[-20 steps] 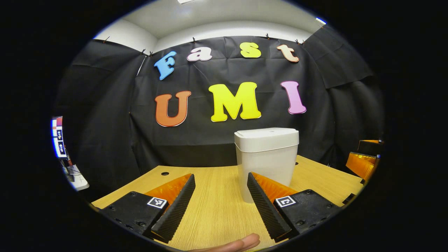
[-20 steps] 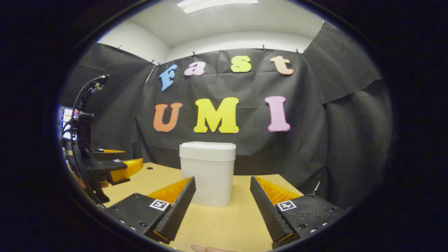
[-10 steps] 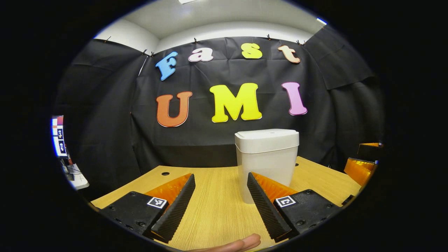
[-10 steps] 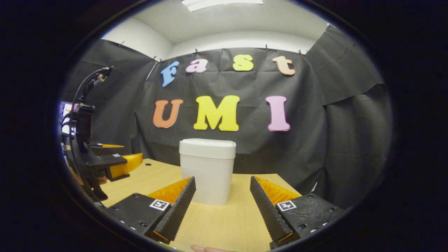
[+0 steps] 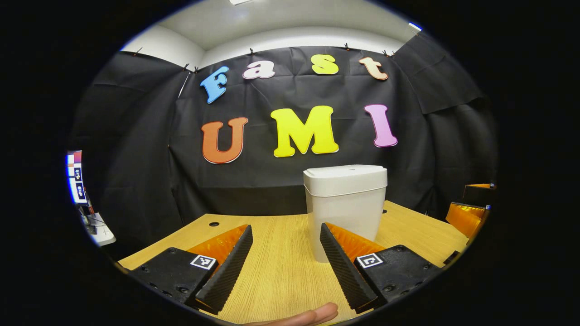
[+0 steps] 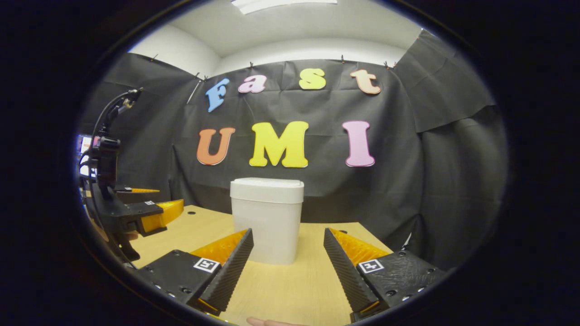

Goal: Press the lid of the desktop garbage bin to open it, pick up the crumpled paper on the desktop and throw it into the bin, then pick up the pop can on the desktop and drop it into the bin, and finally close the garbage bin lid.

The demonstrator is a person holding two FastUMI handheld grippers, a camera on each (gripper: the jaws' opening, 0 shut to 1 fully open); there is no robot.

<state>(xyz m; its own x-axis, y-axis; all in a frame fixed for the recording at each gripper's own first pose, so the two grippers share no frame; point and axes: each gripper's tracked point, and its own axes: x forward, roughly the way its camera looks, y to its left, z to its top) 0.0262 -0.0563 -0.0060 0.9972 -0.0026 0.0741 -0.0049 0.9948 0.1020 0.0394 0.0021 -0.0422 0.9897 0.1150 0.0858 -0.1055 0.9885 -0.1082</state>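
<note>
A white desktop bin (image 5: 345,203) stands upright on the wooden table (image 5: 281,267) with its lid (image 5: 345,179) down. In the left gripper view my left gripper (image 5: 285,258) hangs open over the table, the bin just behind its right finger. From the right gripper view the same bin (image 6: 267,219) sits ahead, slightly left of centre, lid (image 6: 267,189) flat. My right gripper (image 6: 287,267) is open with nothing between its fingers. The left gripper (image 6: 149,215) shows far left there; the right gripper (image 5: 469,210) shows at the far right edge of the left gripper view.
Black cloth walls close the table off at the back and sides. A small round hole (image 5: 213,224) marks the tabletop at far left. A fingertip (image 5: 312,314) lies at the bottom edge. A cabled mount (image 6: 106,149) rises above the left gripper.
The right gripper view has tilted slightly, so the bin sits a little higher in it. The left gripper has barely shifted. Both grippers stay open and the lid stays down.
</note>
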